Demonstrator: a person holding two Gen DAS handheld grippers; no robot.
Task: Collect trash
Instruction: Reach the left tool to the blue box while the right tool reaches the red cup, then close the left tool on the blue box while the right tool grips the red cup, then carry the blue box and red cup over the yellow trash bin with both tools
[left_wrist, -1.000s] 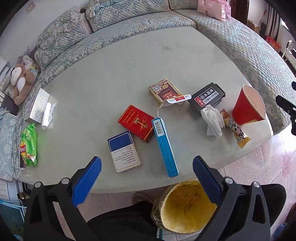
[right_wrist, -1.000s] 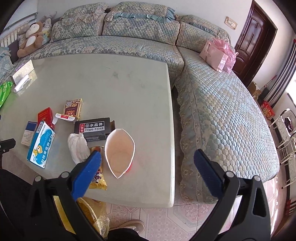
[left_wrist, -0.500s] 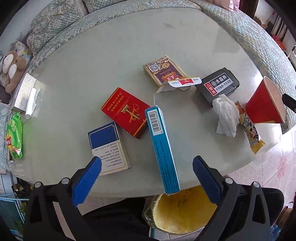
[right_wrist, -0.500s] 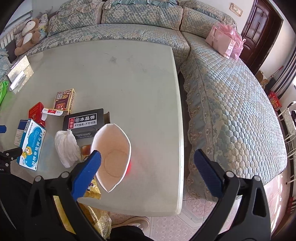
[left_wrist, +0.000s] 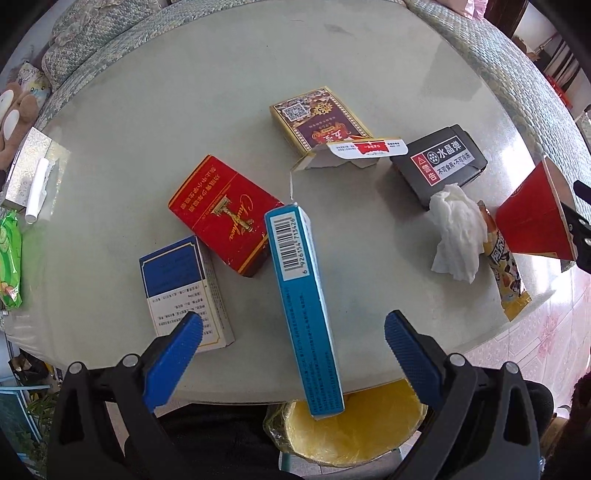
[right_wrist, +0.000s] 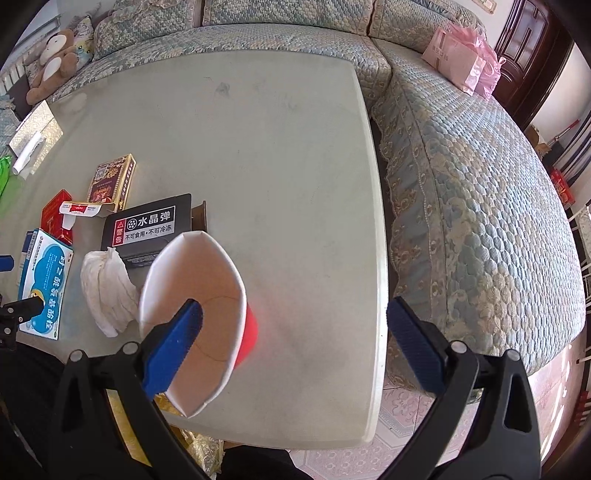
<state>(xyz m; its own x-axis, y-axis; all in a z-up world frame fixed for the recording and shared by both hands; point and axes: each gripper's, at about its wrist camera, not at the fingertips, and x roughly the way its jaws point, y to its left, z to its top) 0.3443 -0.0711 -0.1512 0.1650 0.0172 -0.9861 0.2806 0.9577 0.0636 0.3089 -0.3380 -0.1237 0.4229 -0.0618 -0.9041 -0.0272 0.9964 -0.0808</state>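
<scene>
Trash lies on the pale table (left_wrist: 155, 110): a tall light-blue box (left_wrist: 301, 302) standing on edge, a red cigarette pack (left_wrist: 221, 218), a blue-and-white pack (left_wrist: 184, 284), a gold-and-maroon pack (left_wrist: 317, 122), a black box (left_wrist: 441, 158), a crumpled tissue (left_wrist: 456, 230), a snack wrapper (left_wrist: 504, 266) and a squashed red paper cup (right_wrist: 195, 317). My left gripper (left_wrist: 293, 330) is open, its fingers on either side of the light-blue box. My right gripper (right_wrist: 293, 321) is open above the cup, its left finger (right_wrist: 177, 343) over the cup's mouth.
A yellow-lined bin (left_wrist: 354, 428) stands below the table's near edge. A silver tissue box (left_wrist: 29, 166) and green packet (left_wrist: 9, 254) lie at the table's left. A quilted sofa (right_wrist: 480, 184) wraps the far and right sides, with a pink bag (right_wrist: 461, 55) and a teddy bear (right_wrist: 50, 62).
Both grippers have come down and forward. The left now straddles the light-blue box; the right has closed in over the red cup. Nothing on the table has moved.
</scene>
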